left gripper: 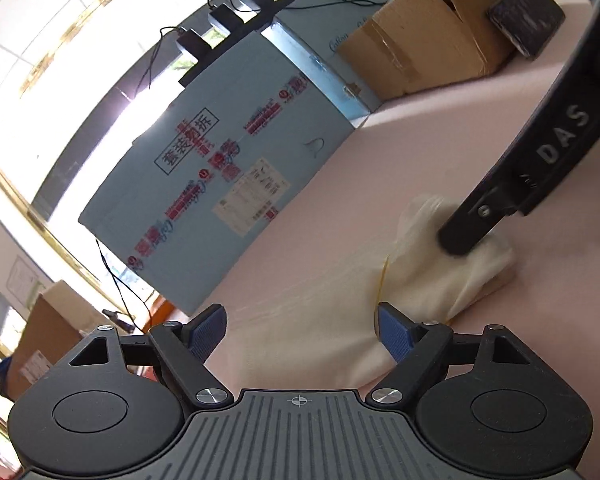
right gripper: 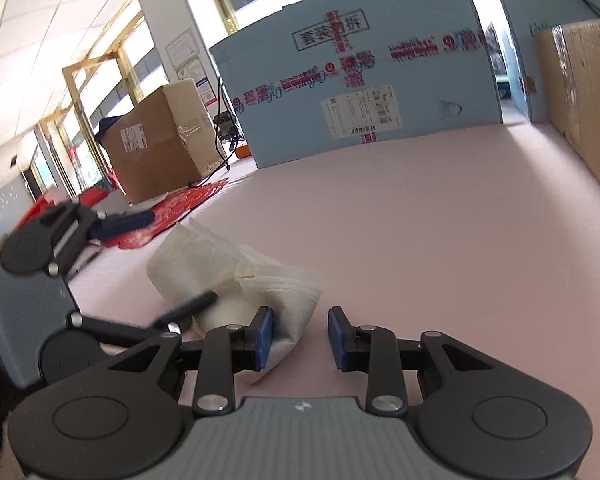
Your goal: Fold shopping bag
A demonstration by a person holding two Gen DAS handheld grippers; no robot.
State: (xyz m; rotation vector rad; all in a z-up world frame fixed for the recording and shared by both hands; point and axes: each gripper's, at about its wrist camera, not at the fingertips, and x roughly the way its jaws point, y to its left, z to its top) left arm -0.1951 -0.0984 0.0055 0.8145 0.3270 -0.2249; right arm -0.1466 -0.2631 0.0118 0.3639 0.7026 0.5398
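Note:
The cream shopping bag [right gripper: 236, 268] lies bunched and partly folded on the pink surface [right gripper: 420, 240]. My right gripper [right gripper: 302, 336] is open, low over the surface. A corner of the bag rests against its left pad [right gripper: 265, 338]; the right pad touches nothing. My left gripper [left gripper: 300, 332] stands wide open over the bag's [left gripper: 420, 288] near end, with cloth between its pads but unpinched. In the right wrist view the left gripper [right gripper: 180, 258] straddles the bag's left end. One black finger of the right gripper [left gripper: 460, 240] rests on the bag's far fold.
A large light-blue box [right gripper: 360, 92] stands at the back of the surface. Brown cardboard boxes [left gripper: 428, 36] [right gripper: 588, 100] line the right side, with a dark block [left gripper: 526, 16] beside one. Red printed sheets [right gripper: 172, 212] and another carton [right gripper: 160, 144] lie to the left.

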